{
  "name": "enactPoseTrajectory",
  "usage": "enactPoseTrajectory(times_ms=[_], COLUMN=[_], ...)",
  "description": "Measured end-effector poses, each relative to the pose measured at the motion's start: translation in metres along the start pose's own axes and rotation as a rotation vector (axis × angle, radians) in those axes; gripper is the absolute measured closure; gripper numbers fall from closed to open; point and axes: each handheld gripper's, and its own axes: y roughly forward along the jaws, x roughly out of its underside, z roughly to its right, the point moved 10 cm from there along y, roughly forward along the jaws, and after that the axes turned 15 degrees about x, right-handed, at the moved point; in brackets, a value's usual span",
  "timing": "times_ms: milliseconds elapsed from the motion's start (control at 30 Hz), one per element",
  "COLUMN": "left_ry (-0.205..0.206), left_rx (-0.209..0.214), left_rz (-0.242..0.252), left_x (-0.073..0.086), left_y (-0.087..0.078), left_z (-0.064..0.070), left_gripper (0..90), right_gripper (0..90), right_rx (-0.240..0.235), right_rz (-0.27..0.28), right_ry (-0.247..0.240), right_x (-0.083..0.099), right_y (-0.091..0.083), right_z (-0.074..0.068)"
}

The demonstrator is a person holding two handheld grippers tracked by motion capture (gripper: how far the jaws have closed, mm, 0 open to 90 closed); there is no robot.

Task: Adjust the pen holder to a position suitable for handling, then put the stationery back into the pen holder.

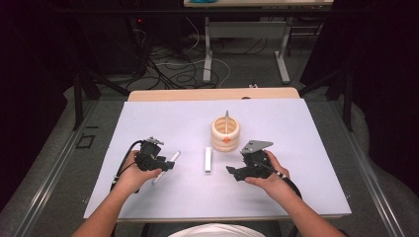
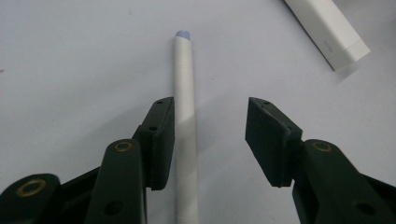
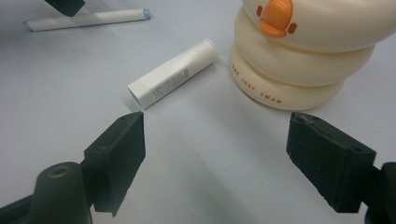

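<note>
Closing the left tongs (image 2: pixel 210 140) on the thin white stick (image 2: pixel 185 126) calls for a small sideways shift first: the jaws stand open, the stick lies flat on the pale surface (image 2: pixel 70 60) against one pad rather than midway, so centre, lower, then squeeze gently to keep it from rolling. Right tongs (image 3: pixel 215 158) hang open and empty near the white tube (image 3: pixel 175 77) and the cream stacked-ring holder (image 3: pixel 303 56). Stick's near end is cut off by the frame; holder's top and contents are hard to read.
</note>
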Motion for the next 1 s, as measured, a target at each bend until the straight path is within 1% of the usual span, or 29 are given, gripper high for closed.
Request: enactPoseTrajectory(times_ms=[33, 100, 133, 167, 200, 233, 267, 300, 333, 367, 433, 467, 500, 533, 567, 633, 667, 700, 767, 800, 833, 867, 900, 933, 1000], left_ry=[-0.010, -0.006, -0.019, -0.014, -0.018, -0.017, -0.021, -0.021, -0.035, -0.031, -0.040, -0.036, -0.045, -0.024, -0.042, -0.024, -0.035, -0.027, -0.024, -0.015, 0.001, 0.001, 0.007, 0.024, 0.029], left_rx=[0.002, 0.000, 0.006, 0.002, 0.003, 0.000, 0.002, 0.002, 0.003, 0.002, 0.003, 0.004, 0.004, 0.000, 0.000, -0.010, -0.010, -0.015, -0.022, -0.024, -0.041, -0.036, -0.043, -0.053, -0.054], left_rz=[-0.006, -0.027, -0.027, -0.038, -0.044, -0.052, -0.055, -0.053, -0.046, -0.061, -0.065, -0.072, -0.073, -0.082, -0.081, -0.096, -0.097, -0.104, -0.115, -0.126, -0.134, -0.140, -0.151, -0.162, -0.170], left_x=[0.001, 0.004, 0.004, 0.005, 0.006, 0.007, 0.008, 0.008, 0.008, 0.009, 0.010, 0.011, 0.011, 0.011, 0.012, 0.013, 0.013, 0.014, 0.015, 0.016, 0.016, 0.017, 0.017, 0.018, 0.018], left_y=[0.001, 0.002, 0.003, 0.004, 0.005, 0.005, 0.005, 0.005, 0.006, 0.005, 0.006, 0.007, 0.008, 0.007, 0.008, 0.008, 0.008, 0.008, 0.008, 0.009, 0.008, 0.009, 0.009, 0.009, 0.011], left_z=[0.001, 0.000, 0.001, 0.001, 0.001, 0.000, 0.000, 0.000, 0.000, 0.000, 0.000, -0.001, -0.001, -0.002, -0.002, -0.004, -0.004, -0.005, -0.006, -0.007, -0.009, -0.008, -0.008, -0.010, -0.008], left_gripper=[55.4, 56.1, 57.1, 58.0, 58.7, 59.4, 60.0, 60.2, 60.6, 61.0, 62.3, 62.3, 62.5, 62.7, 63.2, 65.5, 66.8, 67.8, 70.0, 71.1, 72.1, 73.1, 74.2, 74.9, 75.8], right_gripper=[19.5, 19.5, 19.6, 19.8, 20.0, 20.1, 20.2, 20.3, 20.4, 20.4, 20.4, 20.5, 20.6, 20.6, 20.6, 20.7, 20.8, 20.9, 20.9, 20.9, 20.9, 20.9, 20.9, 20.9, 20.9], right_rx=[-0.001, -0.001, -0.004, -0.006, -0.006, -0.018, -0.013, -0.012, -0.017, -0.020, -0.026, -0.025, -0.024, -0.028, -0.026, -0.026, -0.026, -0.027, -0.027, -0.024, -0.024, -0.024, -0.025, -0.026, -0.025], right_rz=[-0.008, -0.018, -0.021, -0.019, -0.013, -0.030, -0.013, -0.011, -0.011, -0.013, -0.018, -0.017, -0.015, -0.028, -0.028, -0.032, -0.030, -0.032, -0.034, -0.031, -0.036, -0.038, -0.038, -0.038, -0.038], right_ry=[-0.007, 0.007, 0.014, 0.015, 0.019, 0.023, 0.033, 0.041, 0.045, 0.050, 0.051, 0.050, 0.055, 0.053, 0.054, 0.059, 0.062, 0.064, 0.062, 0.065, 0.067, 0.066, 0.064, 0.064, 0.064], right_x=[0.001, 0.002, 0.002, 0.002, 0.001, 0.002, 0.000, 0.000, 0.000, 0.000, 0.000, 0.000, 0.000, 0.002, 0.002, 0.003, 0.003, 0.003, 0.003, 0.003, 0.003, 0.004, 0.004, 0.004, 0.004], right_y=[0.000, -0.001, -0.002, -0.002, -0.002, -0.004, -0.003, -0.003, -0.003, -0.002, -0.002, -0.002, -0.001, -0.002, -0.002, -0.002, -0.002, -0.002, -0.001, -0.001, -0.001, 0.000, -0.001, -0.001, -0.001], right_z=[0.001, 0.002, 0.002, 0.003, 0.004, 0.003, 0.004, 0.005, 0.005, 0.005, 0.004, 0.004, 0.004, 0.004, 0.004, 0.004, 0.005, 0.005, 0.006, 0.006, 0.006, 0.006, 0.005, 0.005, 0.005])
